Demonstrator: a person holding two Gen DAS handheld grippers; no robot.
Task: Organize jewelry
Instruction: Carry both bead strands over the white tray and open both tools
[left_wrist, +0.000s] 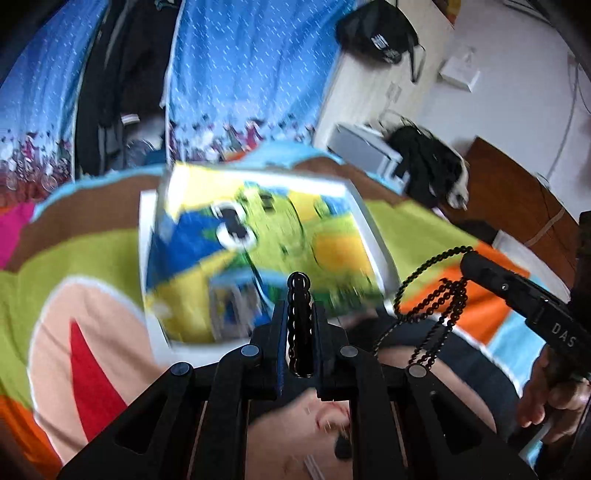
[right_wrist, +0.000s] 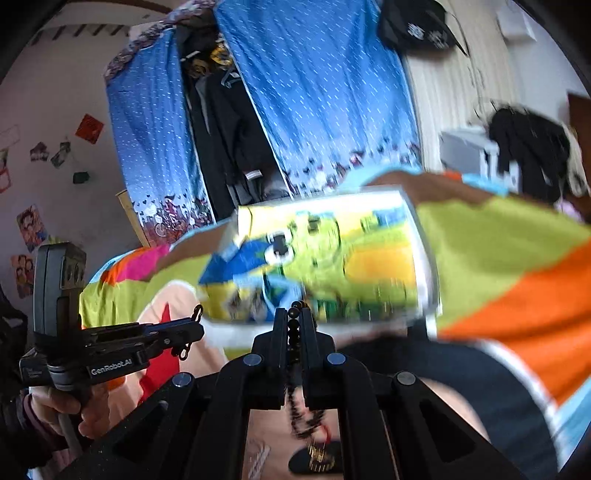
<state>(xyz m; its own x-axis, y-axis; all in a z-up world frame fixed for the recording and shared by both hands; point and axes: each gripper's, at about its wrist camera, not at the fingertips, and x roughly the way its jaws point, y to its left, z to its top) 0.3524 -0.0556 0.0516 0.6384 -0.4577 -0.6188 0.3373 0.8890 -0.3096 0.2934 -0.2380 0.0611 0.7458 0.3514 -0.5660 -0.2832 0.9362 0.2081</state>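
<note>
In the left wrist view my left gripper (left_wrist: 300, 306) is shut on a black beaded strand (left_wrist: 299, 291) that pokes up between its fingers. At the right, my right gripper (left_wrist: 468, 258) is shut on a black bead necklace (left_wrist: 424, 280) whose loops hang below it. In the right wrist view the right gripper (right_wrist: 294, 314) pinches the bead necklace (right_wrist: 306, 417), which dangles underneath. My left gripper (right_wrist: 197, 325) sits at the left with its strand. I cannot tell whether both hold one strand. Ahead lies a blurred white-rimmed box (left_wrist: 373, 236) (right_wrist: 428, 258) with a cartoon print.
A bright cartoon bedspread (left_wrist: 92, 258) lies under the box. Behind it hang blue curtains (left_wrist: 251, 74) with dark clothes between them. A black bag (left_wrist: 424, 166) rests on white furniture at the right, next to brown wood (left_wrist: 517, 192). Hands (right_wrist: 88, 413) grip the handles.
</note>
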